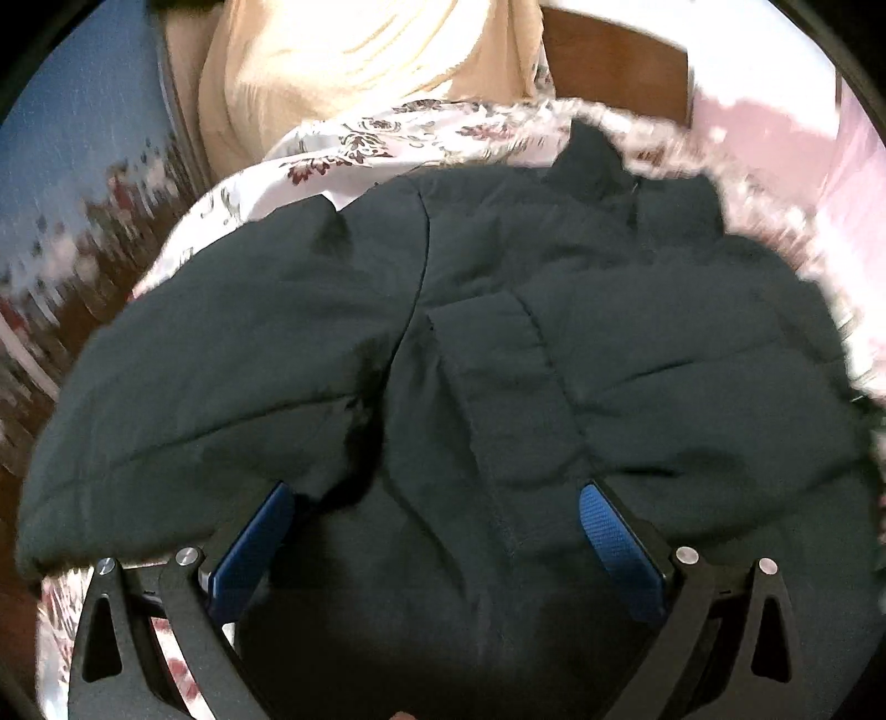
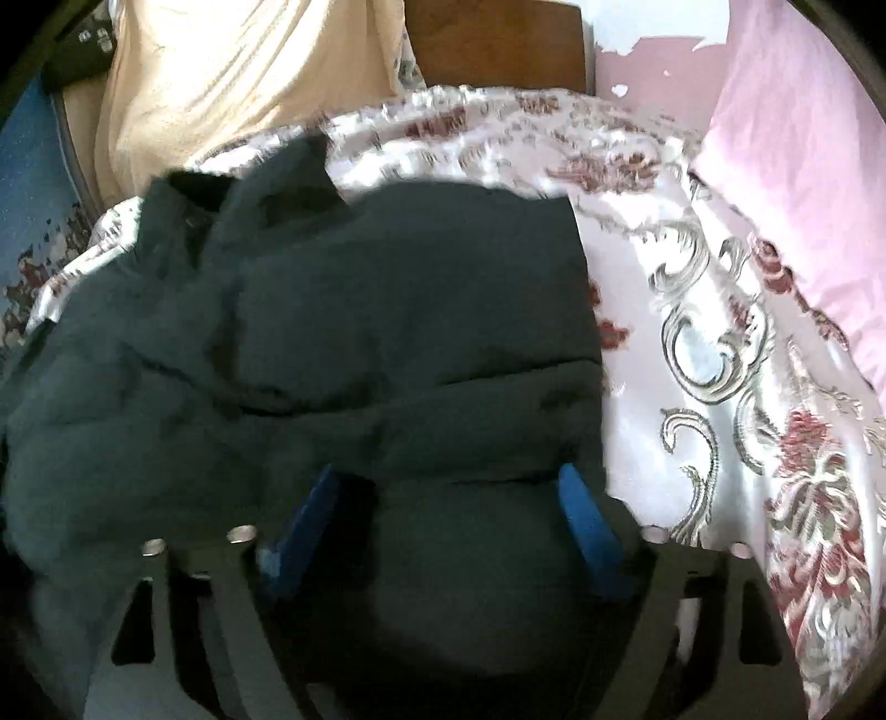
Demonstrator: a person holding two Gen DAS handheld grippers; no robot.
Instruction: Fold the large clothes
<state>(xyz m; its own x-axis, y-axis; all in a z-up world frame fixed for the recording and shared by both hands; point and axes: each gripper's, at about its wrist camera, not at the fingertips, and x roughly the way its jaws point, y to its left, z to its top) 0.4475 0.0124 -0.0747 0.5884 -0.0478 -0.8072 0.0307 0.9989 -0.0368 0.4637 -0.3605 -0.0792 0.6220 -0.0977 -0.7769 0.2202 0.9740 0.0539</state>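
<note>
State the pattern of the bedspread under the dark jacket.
White bedspread, dark red flowers, grey scrolls; clearest in right wrist view.

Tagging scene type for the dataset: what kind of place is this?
Most likely a bedroom at home. A dark padded jacket lies on a shiny floral bedspread, with a wooden headboard behind it and cream fabric and pink fabric lying beside it.

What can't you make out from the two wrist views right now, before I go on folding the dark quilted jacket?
- Left wrist view: near hem of the dark quilted jacket is hidden under the left gripper.
- Right wrist view: the jacket's left side runs past the frame edge; its collar is blurred. The right gripper covers the near part.
- Floral satin bedcover: the jacket covers its middle.
- Small dark object on the cream cloth, top left corner: too small to identify.
</note>
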